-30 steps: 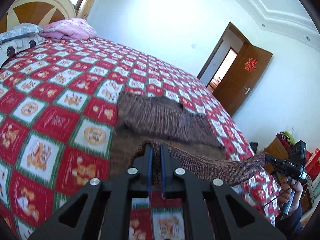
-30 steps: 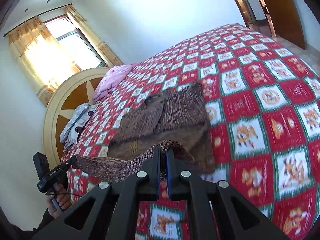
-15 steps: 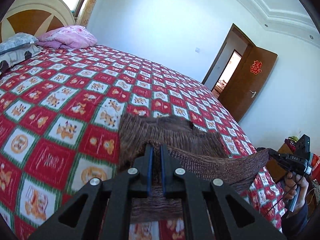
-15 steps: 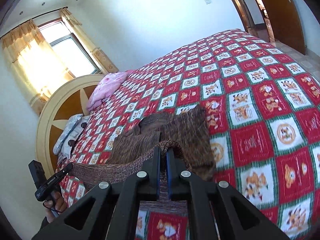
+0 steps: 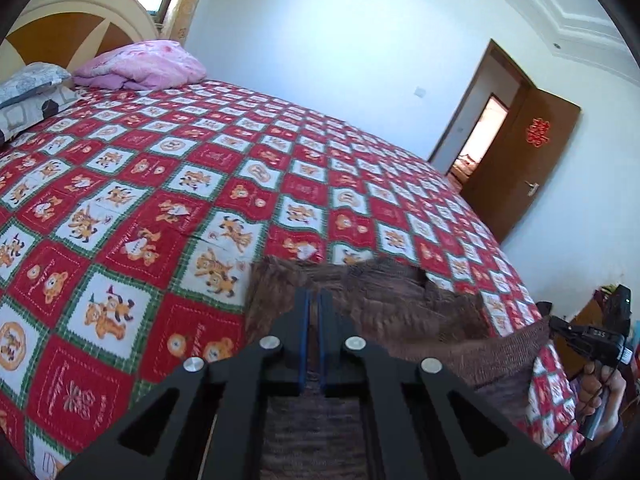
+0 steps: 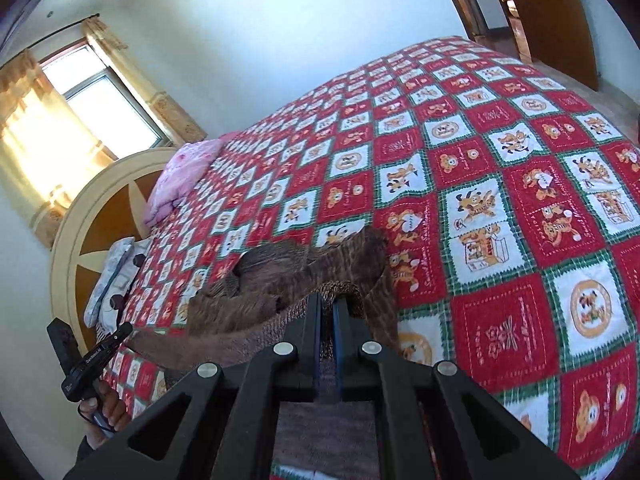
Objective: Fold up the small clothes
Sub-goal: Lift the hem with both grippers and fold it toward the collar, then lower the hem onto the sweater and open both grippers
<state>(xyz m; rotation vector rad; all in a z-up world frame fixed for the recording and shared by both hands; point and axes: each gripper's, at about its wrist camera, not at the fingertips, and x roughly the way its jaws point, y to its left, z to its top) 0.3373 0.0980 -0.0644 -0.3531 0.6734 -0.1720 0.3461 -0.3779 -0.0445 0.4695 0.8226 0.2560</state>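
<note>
Counts only:
- 1 brown knit garment [image 5: 384,312], pinched at two corners
- 2 claws: left claw [image 5: 313,300], right claw [image 6: 327,304], each with 2 fingers, both closed on the garment edge
- 2 hands seen, one on each claw handle: right hand [image 5: 600,392], left hand [image 6: 106,404]
- 1 bed with 1 red-and-white checked bedspread [image 5: 168,184]
- 1 round-topped headboard [image 6: 92,224]
- 1 pink pillow [image 5: 140,66]
- grey patterned pillows [image 5: 28,92] at the head: at least 1, looks like 2 stacked, can't tell for sure
- 1 window [image 6: 104,104] with 2 curtains
- 1 brown door [image 5: 520,168], open, 1 red ornament on it
</note>
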